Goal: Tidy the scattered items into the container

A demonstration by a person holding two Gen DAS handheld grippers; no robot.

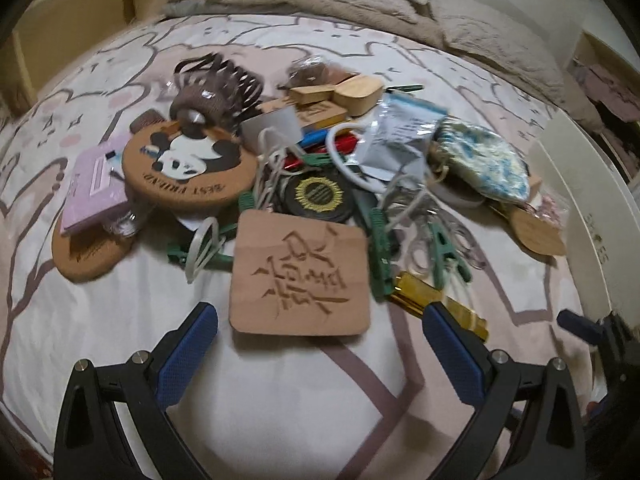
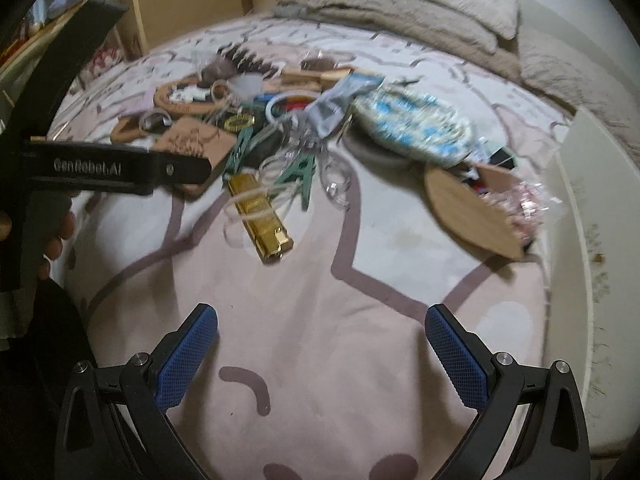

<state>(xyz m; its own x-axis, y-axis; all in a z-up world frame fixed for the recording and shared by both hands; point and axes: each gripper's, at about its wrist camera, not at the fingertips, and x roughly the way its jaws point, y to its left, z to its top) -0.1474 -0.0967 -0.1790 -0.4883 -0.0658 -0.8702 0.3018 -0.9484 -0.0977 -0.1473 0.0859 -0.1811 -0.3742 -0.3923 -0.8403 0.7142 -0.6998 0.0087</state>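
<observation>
Two hand-held grippers, both released and empty: left hand-held gripper point(image 1: 320, 344) just short of the carved wooden coaster point(image 1: 299, 276); right hand-held gripper point(image 2: 320, 344) well short of the gold bar point(image 2: 260, 216), white container point(image 2: 576, 240) to its right

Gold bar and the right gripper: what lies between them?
Nothing: in the right wrist view only bare patterned bedsheet separates the gold bar from the open right gripper.

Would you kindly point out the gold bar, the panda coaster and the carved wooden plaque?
gold bar point(image 2: 260, 220): right wrist view, middle of its top face.
panda coaster point(image 1: 188, 164): left wrist view, on the panda print.
carved wooden plaque point(image 1: 300, 276): left wrist view, centre of the carving.
</observation>
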